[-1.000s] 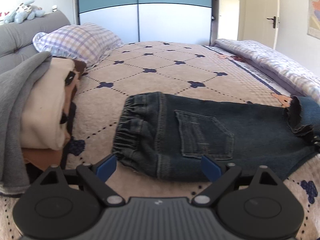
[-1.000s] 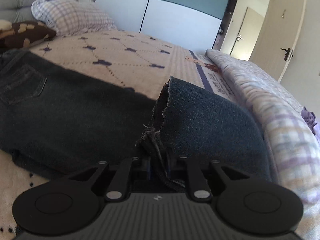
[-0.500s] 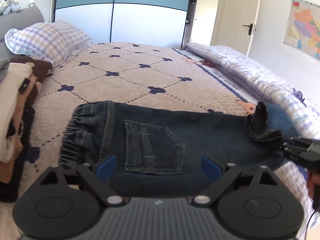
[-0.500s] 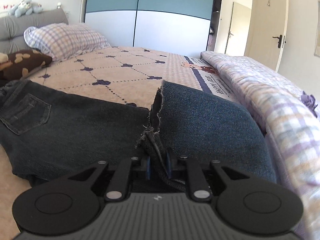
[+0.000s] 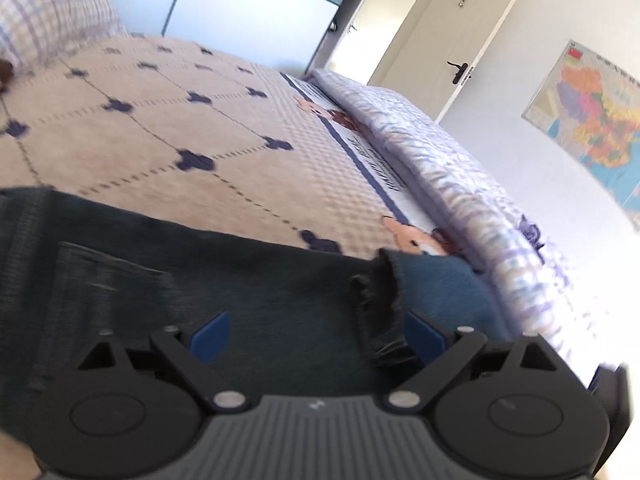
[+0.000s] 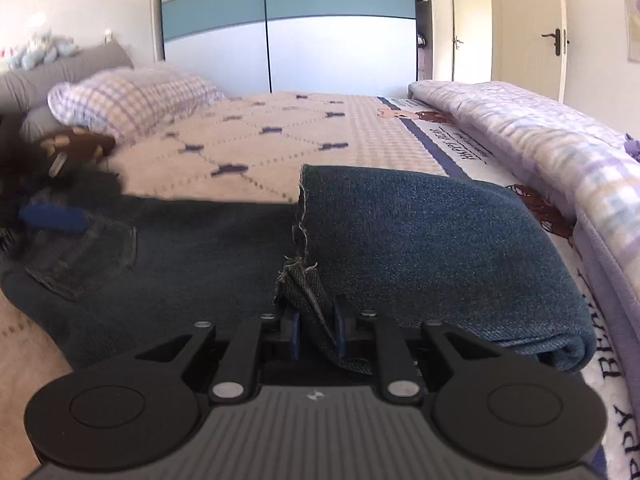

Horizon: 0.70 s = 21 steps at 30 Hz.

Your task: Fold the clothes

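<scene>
You are mid-fold: your right gripper [image 6: 316, 330] is clenched on the frayed hem of the jeans [image 6: 420, 224], which lie across the near edge of the bed [image 6: 280, 140], the leg end doubled back toward the waist. Your left gripper [image 5: 316, 334] hangs over the denim with its fingers spread and nothing between them. The next move likely calls for carrying the hem over to the waistband side and laying it flat, with the free gripper pinning the fold. The denim is thick, dark and stiff; the bedspread beneath is soft and quilted.
</scene>
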Each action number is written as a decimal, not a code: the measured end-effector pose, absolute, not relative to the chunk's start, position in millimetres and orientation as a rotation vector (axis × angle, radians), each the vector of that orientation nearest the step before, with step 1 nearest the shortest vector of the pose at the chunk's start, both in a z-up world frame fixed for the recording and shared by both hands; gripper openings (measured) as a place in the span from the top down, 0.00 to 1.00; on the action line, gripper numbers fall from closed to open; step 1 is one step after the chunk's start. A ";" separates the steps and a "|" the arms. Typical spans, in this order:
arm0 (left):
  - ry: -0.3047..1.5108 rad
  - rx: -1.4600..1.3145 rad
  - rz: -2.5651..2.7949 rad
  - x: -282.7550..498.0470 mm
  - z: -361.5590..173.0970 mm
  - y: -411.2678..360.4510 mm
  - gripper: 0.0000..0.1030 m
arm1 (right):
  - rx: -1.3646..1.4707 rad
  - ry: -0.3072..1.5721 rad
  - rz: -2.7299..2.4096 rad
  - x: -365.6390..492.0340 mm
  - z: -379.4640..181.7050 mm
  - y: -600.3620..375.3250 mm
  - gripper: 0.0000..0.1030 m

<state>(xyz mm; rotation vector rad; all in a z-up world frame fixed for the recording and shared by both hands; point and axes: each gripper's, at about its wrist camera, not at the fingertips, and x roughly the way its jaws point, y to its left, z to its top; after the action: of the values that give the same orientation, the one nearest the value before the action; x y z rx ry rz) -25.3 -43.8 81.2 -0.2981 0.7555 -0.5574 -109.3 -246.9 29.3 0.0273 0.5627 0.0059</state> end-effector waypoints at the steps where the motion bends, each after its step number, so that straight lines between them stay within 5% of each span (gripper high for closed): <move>1: 0.763 -0.305 -0.575 -20.4 80.7 -55.8 0.08 | 0.012 0.571 -0.002 -107.8 24.5 -243.6 0.82; 8: 0.792 -0.286 -0.572 5.1 69.0 -135.3 0.09 | 0.115 0.559 0.009 -111.9 26.3 -255.1 0.81; 14: 0.916 -0.432 -0.505 16.2 30.7 -145.9 0.46 | 0.229 0.493 -0.016 -150.4 40.0 -293.4 0.69; 18: 0.879 -0.397 -0.501 6.6 22.9 -155.4 0.50 | 0.483 0.472 -0.056 -183.3 34.4 -346.9 0.51; 21: 0.855 -0.375 -0.530 1.7 31.2 -160.2 0.54 | 0.724 0.434 -0.053 -200.7 24.8 -383.5 0.51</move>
<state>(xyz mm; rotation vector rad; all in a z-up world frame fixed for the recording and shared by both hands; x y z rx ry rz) 1.7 -160.2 31.2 -0.3752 0.8553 -0.5297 -200.7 -383.5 24.8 0.7240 0.4343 -0.0525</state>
